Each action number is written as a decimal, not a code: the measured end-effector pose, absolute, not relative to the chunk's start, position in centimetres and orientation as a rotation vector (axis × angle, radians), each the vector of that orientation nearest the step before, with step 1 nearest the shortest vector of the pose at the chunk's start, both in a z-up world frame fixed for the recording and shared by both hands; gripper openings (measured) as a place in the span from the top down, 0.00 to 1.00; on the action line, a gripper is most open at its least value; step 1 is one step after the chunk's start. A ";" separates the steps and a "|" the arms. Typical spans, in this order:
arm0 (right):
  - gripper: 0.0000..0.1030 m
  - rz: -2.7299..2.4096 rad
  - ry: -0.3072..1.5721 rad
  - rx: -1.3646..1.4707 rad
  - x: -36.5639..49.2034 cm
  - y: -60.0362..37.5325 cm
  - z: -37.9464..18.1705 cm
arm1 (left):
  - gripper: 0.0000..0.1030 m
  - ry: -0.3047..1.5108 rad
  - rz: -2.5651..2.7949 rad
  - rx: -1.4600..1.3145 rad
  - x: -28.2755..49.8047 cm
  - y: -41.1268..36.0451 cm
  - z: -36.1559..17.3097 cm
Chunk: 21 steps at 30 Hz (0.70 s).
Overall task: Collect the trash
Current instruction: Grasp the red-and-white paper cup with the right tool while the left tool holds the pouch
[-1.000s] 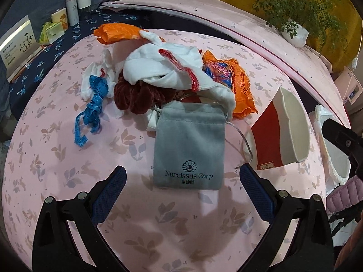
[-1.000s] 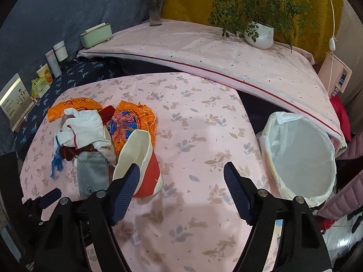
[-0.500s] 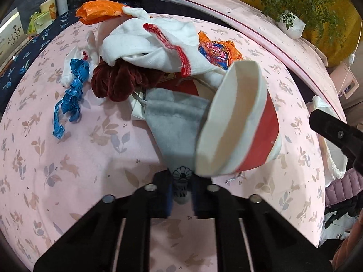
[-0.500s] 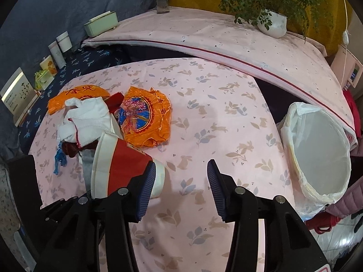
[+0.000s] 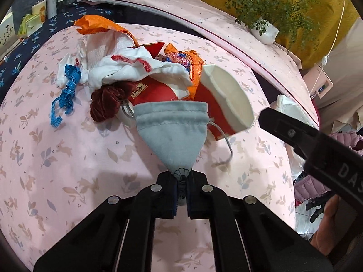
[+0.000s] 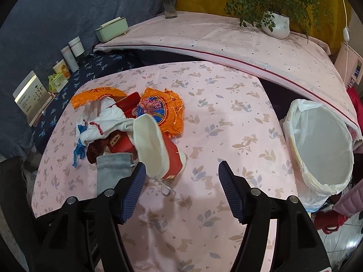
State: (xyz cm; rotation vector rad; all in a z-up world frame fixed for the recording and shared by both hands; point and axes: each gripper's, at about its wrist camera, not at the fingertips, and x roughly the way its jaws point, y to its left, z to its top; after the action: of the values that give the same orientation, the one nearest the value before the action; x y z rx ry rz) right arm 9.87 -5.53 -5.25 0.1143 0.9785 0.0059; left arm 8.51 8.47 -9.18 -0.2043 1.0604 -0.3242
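Note:
A grey drawstring pouch (image 5: 172, 133) hangs wide end forward from my left gripper (image 5: 181, 181), which is shut on its printed bottom edge. Behind it lies a pile: white cloth (image 5: 127, 68), dark red velvet pouch (image 5: 106, 102), blue ribbon (image 5: 65, 93), orange wrappers (image 5: 97, 25) and a red box (image 5: 156, 90). A red-and-white open carton (image 6: 156, 149) tilts just ahead of the left finger of my right gripper (image 6: 181, 181). That gripper's jaws are opening, with nothing between the pads. One right finger (image 5: 283, 124) shows in the left wrist view.
A bin with a white liner (image 6: 317, 145) stands off the pink table's (image 6: 226, 122) right edge. A second pink surface behind holds a potted plant (image 6: 274, 22), a vase and a green box. Jars and cards line the dark blue cloth at left.
My left gripper has shut on the grey pouch and raised its bottom edge off the table. The red-and-white carton was tipped up and shifted. My right jaws narrowed, then widened again.

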 end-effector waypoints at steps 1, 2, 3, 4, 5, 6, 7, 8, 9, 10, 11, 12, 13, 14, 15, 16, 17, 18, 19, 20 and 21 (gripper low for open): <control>0.37 0.009 0.980 0.109 10.0 -5.4 -5.4 | 0.95 1.062 -0.322 -0.205 8.3 8.5 -9.2; 0.37 0.013 0.981 0.103 10.2 -5.2 -5.5 | 0.95 1.065 -0.318 -0.207 8.2 8.6 -9.2; 0.37 0.013 0.982 0.096 10.4 -5.1 -5.6 | 0.95 1.068 -0.315 -0.211 8.0 8.9 -9.3; 0.37 0.009 0.982 0.091 10.6 -5.0 -5.7 | 0.95 1.070 -0.309 -0.213 7.9 9.1 -9.3; 0.37 0.005 0.983 0.089 10.9 -5.1 -5.8 | 0.95 1.071 -0.303 -0.213 7.9 9.3 -9.3; 0.37 0.001 0.982 0.093 11.1 -5.3 -5.8 | 0.95 1.071 -0.298 -0.213 7.8 9.4 -9.3; 0.37 -0.003 0.980 0.101 11.3 -5.6 -5.8 | 0.95 1.069 -0.294 -0.214 7.8 9.6 -9.2; 0.37 -0.009 0.975 0.112 11.4 -6.0 -5.6 | 0.95 1.067 -0.292 -0.214 7.7 9.8 -9.1; 0.37 -0.014 0.971 0.123 11.7 -6.3 -5.5 | 0.95 1.063 -0.290 -0.213 7.8 9.9 -8.9; 0.37 -0.017 0.969 0.133 11.9 -6.6 -5.4 | 0.95 1.060 -0.288 -0.213 7.8 9.9 -8.8; 0.37 -0.016 0.972 0.140 12.2 -6.8 -5.4 | 0.95 1.058 -0.286 -0.215 7.8 9.9 -8.7; 0.37 -0.013 0.977 0.143 12.4 -6.8 -5.5 | 0.95 1.055 -0.287 -0.218 7.9 9.9 -8.6; 0.37 -0.008 0.982 0.143 12.6 -6.8 -5.6 | 0.95 1.053 -0.288 -0.218 8.0 9.8 -8.5; 0.37 0.000 0.987 0.142 12.7 -6.6 -5.7 | 0.95 1.052 -0.290 -0.218 8.1 9.8 -8.4; 0.37 0.007 0.989 0.142 12.7 -6.5 -5.7 | 0.95 1.049 -0.292 -0.218 8.2 9.7 -8.2; 0.37 0.017 0.988 0.143 12.7 -6.3 -5.7 | 0.95 1.045 -0.294 -0.218 8.2 9.7 -8.1; 0.37 0.028 0.989 0.142 12.7 -6.1 -5.7 | 0.95 1.041 -0.295 -0.220 8.2 9.6 -7.9; 0.38 0.035 0.992 0.130 12.8 -5.8 -5.7 | 0.95 1.037 -0.297 -0.223 8.2 9.7 -7.8; 0.39 0.037 0.996 0.114 12.9 -5.5 -5.9 | 0.95 1.035 -0.296 -0.225 8.3 9.7 -7.6; 0.45 0.038 1.001 0.103 13.0 -5.4 -6.1 | 0.95 1.034 -0.296 -0.228 8.3 9.7 -7.6; 0.53 0.044 1.012 0.103 13.2 -5.3 -6.4 | 0.95 1.034 -0.295 -0.229 8.3 9.7 -7.5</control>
State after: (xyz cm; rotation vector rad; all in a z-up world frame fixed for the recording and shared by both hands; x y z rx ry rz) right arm 13.19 -5.29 -6.45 0.1028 1.0120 0.0435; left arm 8.31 9.72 -7.52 -0.2295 1.0339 -0.2949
